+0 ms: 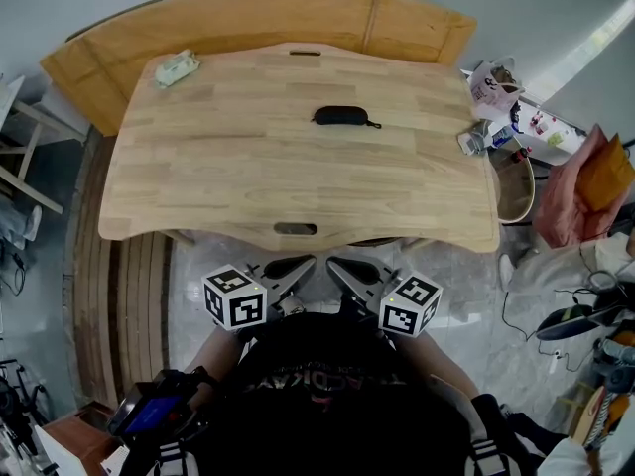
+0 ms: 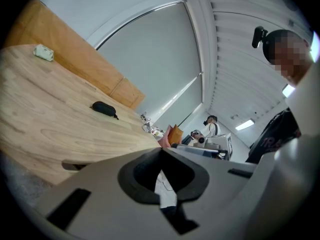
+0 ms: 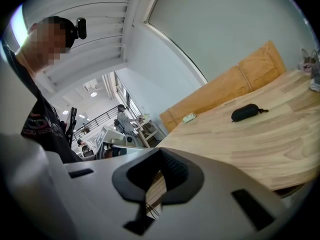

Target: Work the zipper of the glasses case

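I held my left tool (image 1: 298, 264) and my right tool (image 1: 339, 266) low against my body, just short of the near edge of the tabletop (image 1: 248, 181); each had its jaws pressed together with nothing between them, and the two tips angled toward one another, near but apart; the black glasses case (image 1: 342, 116) lay alone past the middle of the pale wood, toward the far side, well apart from both tools, with a short tail sticking out at its right end; I could not tell from there how its zipper stood; a small pale green packet (image 1: 177, 67) sat near the far left corner, and some small clutter (image 1: 476, 139) crowded the right edge beside a printed bag (image 1: 493, 85); a curved wooden panel (image 1: 248, 23) wrapped round the far side; wooden slats (image 1: 134, 296) ran along the floor at the left, grey tiles (image 1: 456, 276) below; a wide window with a grey blind (image 2: 150, 59) stood behind; another person (image 3: 121, 116) stood far off in the room.
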Available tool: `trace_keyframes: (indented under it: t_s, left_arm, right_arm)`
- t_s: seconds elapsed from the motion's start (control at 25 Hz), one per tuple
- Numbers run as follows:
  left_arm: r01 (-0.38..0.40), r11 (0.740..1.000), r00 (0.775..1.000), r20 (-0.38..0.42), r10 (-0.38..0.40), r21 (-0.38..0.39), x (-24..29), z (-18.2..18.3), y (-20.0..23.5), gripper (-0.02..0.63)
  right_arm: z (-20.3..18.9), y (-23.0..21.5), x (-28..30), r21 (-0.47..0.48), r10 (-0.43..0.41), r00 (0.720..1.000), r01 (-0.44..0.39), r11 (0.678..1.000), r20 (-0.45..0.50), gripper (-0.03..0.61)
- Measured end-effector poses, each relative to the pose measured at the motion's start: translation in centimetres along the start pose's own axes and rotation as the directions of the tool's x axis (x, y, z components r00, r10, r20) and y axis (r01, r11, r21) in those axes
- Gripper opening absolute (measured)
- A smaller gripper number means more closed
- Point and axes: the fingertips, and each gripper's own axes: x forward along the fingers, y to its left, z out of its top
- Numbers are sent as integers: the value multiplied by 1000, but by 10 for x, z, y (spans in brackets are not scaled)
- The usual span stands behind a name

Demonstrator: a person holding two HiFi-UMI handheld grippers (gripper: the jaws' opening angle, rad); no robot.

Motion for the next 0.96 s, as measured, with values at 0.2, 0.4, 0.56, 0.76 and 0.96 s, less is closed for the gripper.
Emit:
trace_keyframes:
  t_s: [0.2, 0.4, 0.56, 0.76, 0.96]
  left_arm:
    - [-1, 1000, 1000, 4, 1, 0, 0, 1, 0, 12]
    - [-5, 1000, 1000, 7, 5, 3, -4, 1, 1, 11]
    - [-9, 1000, 1000, 4, 9, 4, -5, 1, 2, 11]
    - [-13, 1000, 1000, 3, 13, 2, -6, 1, 2, 12]
    - [-13, 1000, 1000, -1, 13, 8, 3, -1, 2, 12]
  right_arm:
    - [1, 0, 1, 2, 3, 1000, -2, 1000, -5, 14]
    - [0, 1, 4, 3, 7, 1000, -7, 1000, -4, 14]
    - [0, 2, 6, 6, 12, 1000, -12, 1000, -4, 14]
    - [0, 1, 6, 7, 13, 1000, -13, 1000, -5, 14]
    - [0, -5, 2, 5, 18, 1000, -18, 1000, -8, 14]
